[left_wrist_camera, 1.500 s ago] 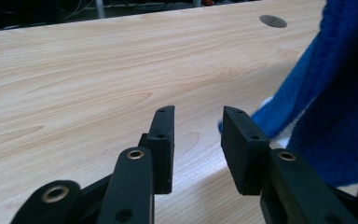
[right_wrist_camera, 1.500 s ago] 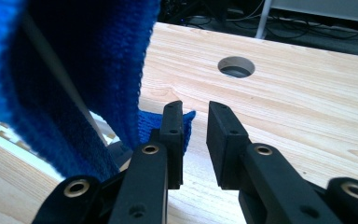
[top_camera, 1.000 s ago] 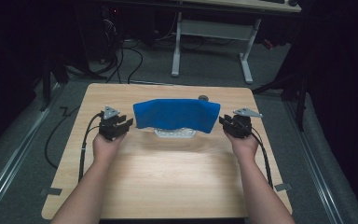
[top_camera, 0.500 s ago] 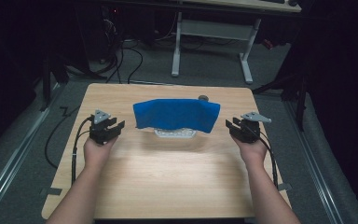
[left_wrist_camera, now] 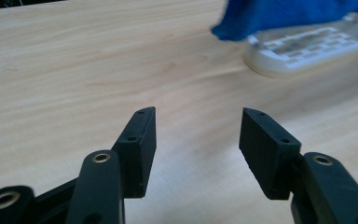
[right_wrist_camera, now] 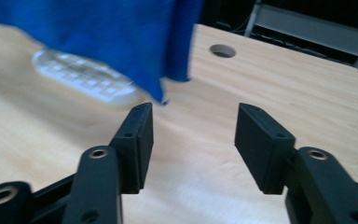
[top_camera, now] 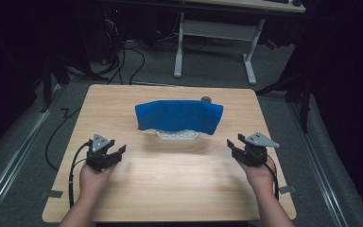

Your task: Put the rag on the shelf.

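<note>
Both hand-held grippers sit with jaws spread and empty: left hand-held gripper (top_camera: pixel 116 153) left of the blue cloth (top_camera: pixel 178 116), right hand-held gripper (top_camera: pixel 235 145) right of it. Cloth's draped over a white slotted tray (top_camera: pixel 177 135).

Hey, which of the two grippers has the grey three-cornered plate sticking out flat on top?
The right gripper: its plate juts out flat to the side, whereas the left gripper carries its plate tilted up.

Bare table (top_camera: pixel 179 184) lies open between and ahead of both grippers. The only obstacle stands mid-table: a blue cloth (top_camera: pixel 178 116) draped over a white rack (top_camera: pixel 177 135). Bare wood flanks it on both sides, up to each table edge.
</note>
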A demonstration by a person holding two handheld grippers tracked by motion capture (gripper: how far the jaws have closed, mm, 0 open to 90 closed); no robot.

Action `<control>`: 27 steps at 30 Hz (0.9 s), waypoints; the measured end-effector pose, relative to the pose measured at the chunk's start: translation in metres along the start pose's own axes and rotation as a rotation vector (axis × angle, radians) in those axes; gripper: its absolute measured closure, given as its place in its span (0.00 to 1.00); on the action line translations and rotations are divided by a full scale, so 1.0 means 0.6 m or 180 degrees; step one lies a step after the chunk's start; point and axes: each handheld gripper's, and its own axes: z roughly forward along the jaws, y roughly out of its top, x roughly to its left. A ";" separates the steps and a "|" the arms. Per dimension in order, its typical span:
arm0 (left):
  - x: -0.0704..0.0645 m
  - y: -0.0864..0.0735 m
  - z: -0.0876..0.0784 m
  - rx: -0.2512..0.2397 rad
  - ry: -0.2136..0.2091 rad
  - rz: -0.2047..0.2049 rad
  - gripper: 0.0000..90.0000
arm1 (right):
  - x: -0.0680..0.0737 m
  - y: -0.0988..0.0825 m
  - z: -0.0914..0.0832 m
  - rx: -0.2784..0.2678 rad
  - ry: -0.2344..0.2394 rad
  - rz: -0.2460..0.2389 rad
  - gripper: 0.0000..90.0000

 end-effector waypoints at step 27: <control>-0.209 -0.045 0.021 0.0396 -0.0891 0.0460 0.46 | 0.191 -0.094 0.011 0.0275 0.0692 -0.0379 0.41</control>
